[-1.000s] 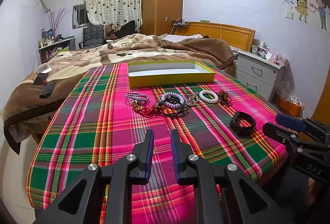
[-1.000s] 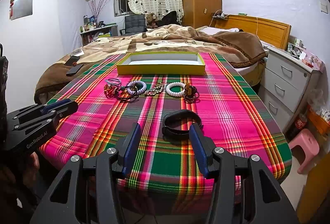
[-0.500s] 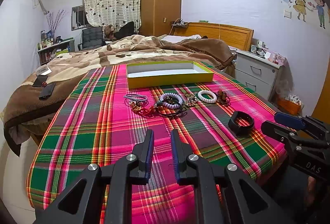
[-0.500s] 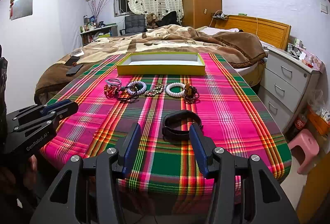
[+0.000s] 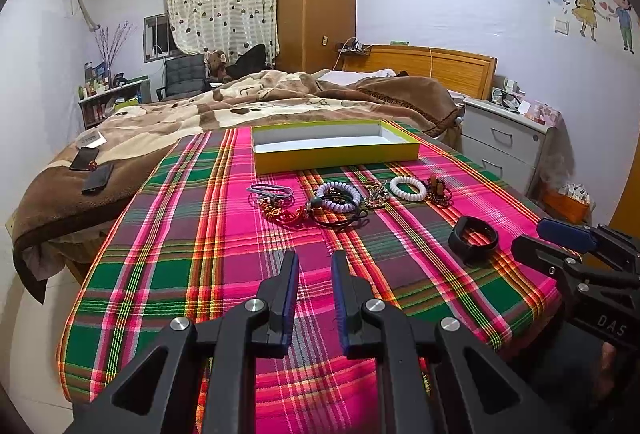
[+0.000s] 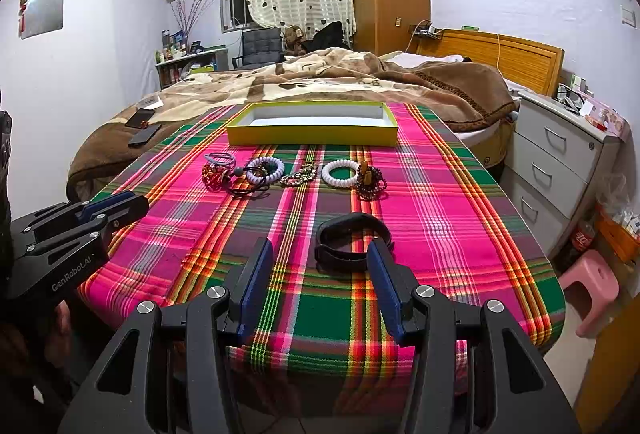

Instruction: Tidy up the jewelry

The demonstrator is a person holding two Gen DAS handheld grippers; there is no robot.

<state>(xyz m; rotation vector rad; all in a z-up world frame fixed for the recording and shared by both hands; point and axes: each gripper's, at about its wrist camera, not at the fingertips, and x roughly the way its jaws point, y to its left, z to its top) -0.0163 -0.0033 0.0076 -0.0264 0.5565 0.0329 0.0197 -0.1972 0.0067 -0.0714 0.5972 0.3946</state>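
Note:
A row of jewelry lies on the plaid cloth: a red beaded piece (image 5: 280, 212), a lilac coil bracelet (image 5: 338, 198), a white coil bracelet (image 5: 408, 188) and a dark bead bracelet (image 6: 370, 180). A black band (image 6: 352, 240) lies nearer, just ahead of my right gripper (image 6: 320, 254), which is open and empty. My left gripper (image 5: 314, 266) is slightly open and empty, above the cloth short of the row. The empty yellow box (image 5: 336, 156) stands behind the row.
The plaid-covered table (image 6: 460, 274) ends close to both grippers. A bed with a brown blanket (image 6: 320, 74) lies behind, two phones (image 5: 90, 168) on it. A grey drawer unit (image 6: 560, 162) and pink stool (image 6: 592, 286) stand to the right.
Both grippers have barely moved; the left view has drifted slightly. The jaws are unchanged and the jewelry lies where it was.

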